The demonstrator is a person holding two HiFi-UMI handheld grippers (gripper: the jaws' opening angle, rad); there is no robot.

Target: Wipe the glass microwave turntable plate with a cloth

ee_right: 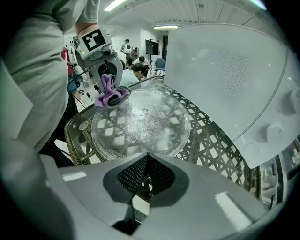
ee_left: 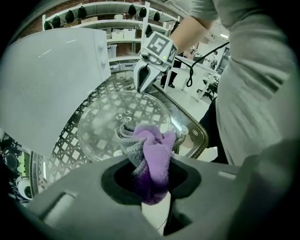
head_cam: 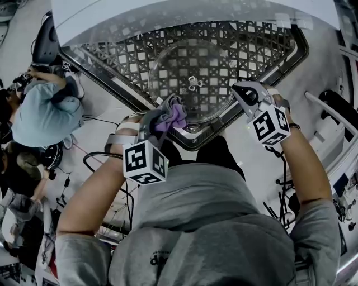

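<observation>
Left gripper pinched a bunched purple-grey cloth at the lower-left rim of the clear round glass turntable plate, centre frame. Right gripper jaws pressed together, empty. Risk: wiping pressure could slide the unbraced plate.

1. The turntable plate lies on the lattice table.
2. The microwave stands at the plate's 12 o'clock.
3. The cloth is at its 7 o'clock rim, and the right gripper at 4 o'clock.
</observation>
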